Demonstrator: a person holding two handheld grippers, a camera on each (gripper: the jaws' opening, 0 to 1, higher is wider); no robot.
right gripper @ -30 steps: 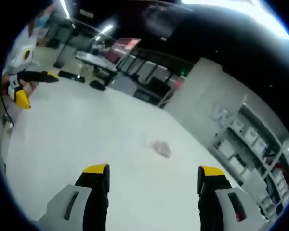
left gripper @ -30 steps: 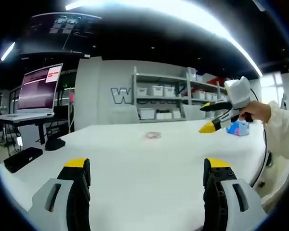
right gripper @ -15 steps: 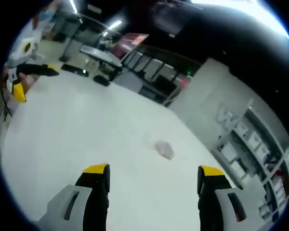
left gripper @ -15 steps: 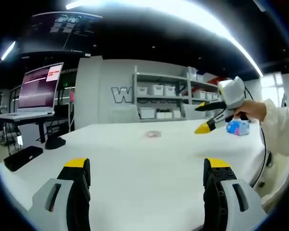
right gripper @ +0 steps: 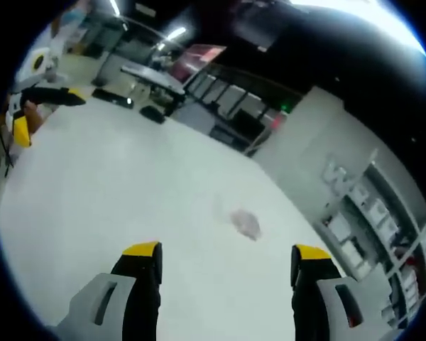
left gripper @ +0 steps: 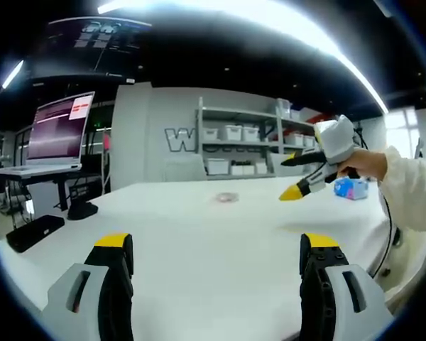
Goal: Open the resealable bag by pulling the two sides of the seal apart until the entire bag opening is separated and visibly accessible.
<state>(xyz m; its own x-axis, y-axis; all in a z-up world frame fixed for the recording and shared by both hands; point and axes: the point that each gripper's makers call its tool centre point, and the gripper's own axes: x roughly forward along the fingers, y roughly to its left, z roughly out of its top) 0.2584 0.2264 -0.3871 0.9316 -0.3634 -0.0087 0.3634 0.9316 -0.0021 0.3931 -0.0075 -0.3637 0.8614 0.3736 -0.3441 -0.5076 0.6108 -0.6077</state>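
Progress: nothing opened yet; the whole seal-pull remains, by my reading.
Bag: resealable bag (right gripper: 246,224) lies flat mid-table, at 12 o'clock ahead of both grippers, untouched.
Left gripper (left gripper: 216,259): jaws spread, empty.
Right gripper (right gripper: 226,266): jaws spread, empty.
Surface: bare white table (left gripper: 199,234).
Room: shelving (left gripper: 241,145) with bins at 12 o'clock, monitor (left gripper: 57,131) at 10.

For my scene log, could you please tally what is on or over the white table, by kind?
Resealable bag: 1
Blue object at the table's far end: 1
Grippers, jaws apart: 2, the left gripper and the right gripper
Total: 4
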